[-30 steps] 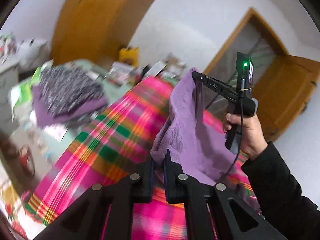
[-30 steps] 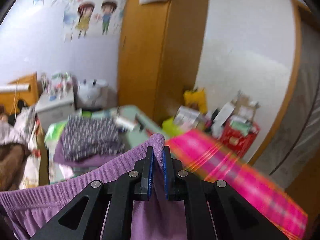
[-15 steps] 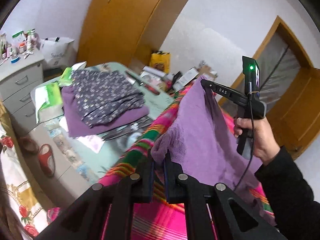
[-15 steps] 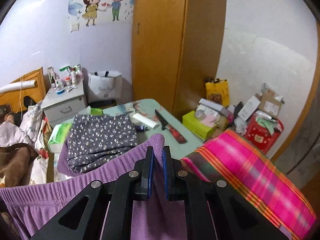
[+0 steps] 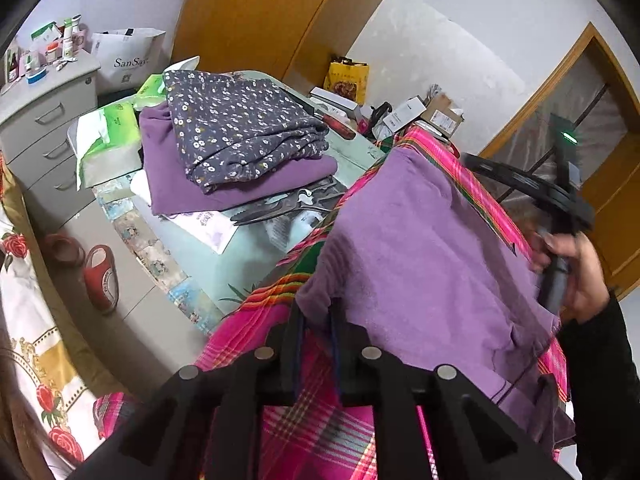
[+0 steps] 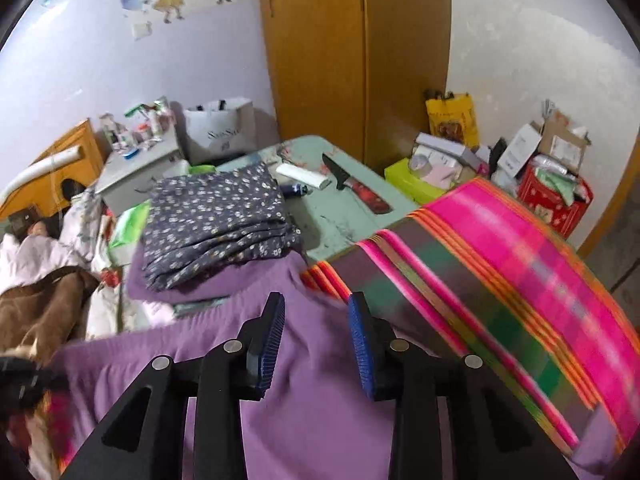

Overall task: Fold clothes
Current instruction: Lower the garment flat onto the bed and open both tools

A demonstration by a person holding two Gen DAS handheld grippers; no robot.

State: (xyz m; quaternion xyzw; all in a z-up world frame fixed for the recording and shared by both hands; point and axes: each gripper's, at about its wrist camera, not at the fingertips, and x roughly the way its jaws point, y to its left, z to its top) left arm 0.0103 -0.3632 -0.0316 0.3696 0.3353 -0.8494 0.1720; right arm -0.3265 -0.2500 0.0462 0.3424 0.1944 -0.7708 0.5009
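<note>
Pink plaid cloth (image 6: 520,264) covers the bed, and the purple fleece garment (image 5: 424,264) lies spread on it near the edge that faces the pale green table (image 6: 344,220). From the right wrist, the right gripper (image 6: 316,340) has just been opening; its blue pads (image 6: 362,344) stand apart above the fleece and press nothing. Only this view shows the red-handled knife (image 6: 360,190) on the tabletop. From the left wrist, the left gripper (image 5: 316,320) has also just been opening, with a narrow gap at the garment's corner; whether it still pinches, I cannot tell. Only there a hand (image 5: 576,276) is visible. A folded floral garment (image 5: 244,128) rests on a folded purple one (image 5: 240,184).
</note>
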